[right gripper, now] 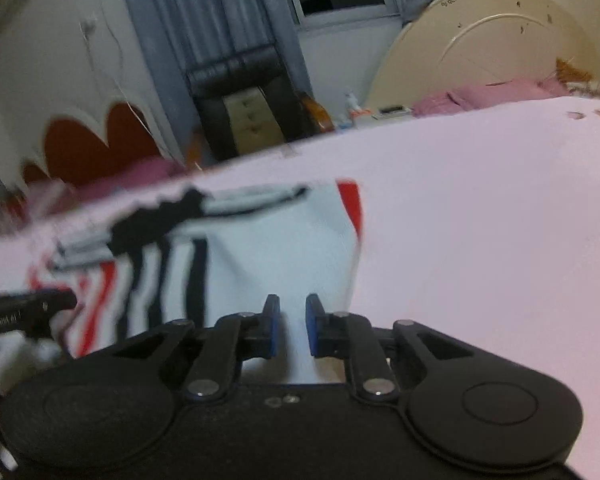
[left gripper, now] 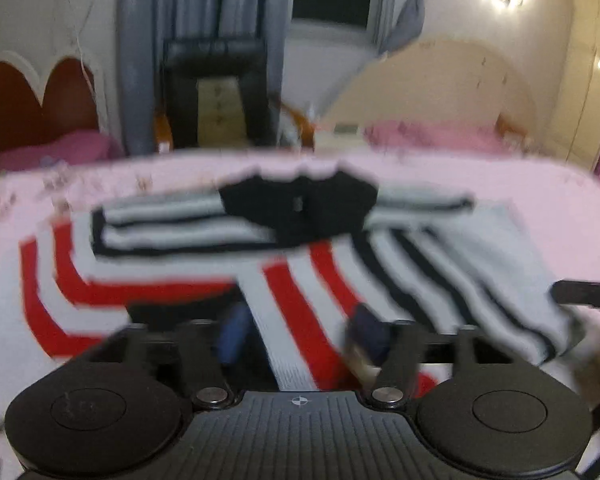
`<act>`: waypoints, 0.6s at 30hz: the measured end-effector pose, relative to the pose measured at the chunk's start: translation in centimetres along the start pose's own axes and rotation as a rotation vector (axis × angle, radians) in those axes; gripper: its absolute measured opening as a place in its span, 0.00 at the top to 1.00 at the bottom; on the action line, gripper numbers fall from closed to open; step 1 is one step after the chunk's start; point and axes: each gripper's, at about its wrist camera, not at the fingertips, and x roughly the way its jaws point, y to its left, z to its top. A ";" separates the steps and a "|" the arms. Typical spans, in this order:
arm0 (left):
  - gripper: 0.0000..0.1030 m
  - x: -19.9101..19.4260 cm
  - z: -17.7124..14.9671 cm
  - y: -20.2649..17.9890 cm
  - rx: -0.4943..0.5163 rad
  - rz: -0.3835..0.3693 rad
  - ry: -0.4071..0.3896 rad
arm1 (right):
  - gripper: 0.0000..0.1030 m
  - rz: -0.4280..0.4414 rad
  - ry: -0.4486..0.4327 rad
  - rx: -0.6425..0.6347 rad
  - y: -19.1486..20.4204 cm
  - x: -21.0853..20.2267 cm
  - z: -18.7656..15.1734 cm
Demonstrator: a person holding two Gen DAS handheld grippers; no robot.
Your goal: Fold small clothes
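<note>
- Grippers first, nearest me: the left gripper (left gripper: 300, 338) is sitting low over the striped top (left gripper: 292, 264), its blue pads (left gripper: 232, 334) spread apart with the hem lying between them, not visibly pinched.
- Beside it, the right gripper (right gripper: 293, 330) is holding its fingers narrowly apart over the pale hem; whether cloth is caught there I cannot tell through the blur.
- Further out, the top is lying rumpled on the pink bedspread (right gripper: 480, 220), sleeves crossing under the black collar (left gripper: 300, 204).
- It is looking soft, light and floppy; I judge the hem corners the best hold.
- Beyond, grey curtains (left gripper: 220, 20) are hanging.
</note>
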 end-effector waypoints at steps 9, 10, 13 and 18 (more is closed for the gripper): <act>0.35 -2.2 -1.0 1.3 -0.053 0.027 -0.019 | 0.79 0.007 -0.004 0.027 0.5 -1.7 -0.4; 0.35 -1.7 -1.5 1.4 -0.044 0.027 0.002 | 0.79 -0.003 0.024 0.017 0.8 -1.1 -0.7; 0.35 -3.0 -1.2 1.7 -0.042 0.027 -0.008 | 0.78 -0.034 0.042 -0.005 1.7 -0.9 -1.2; 0.35 -7.9 -2.3 7.8 -0.226 0.083 -0.123 | 0.78 0.008 -0.025 0.023 3.1 -3.1 -0.4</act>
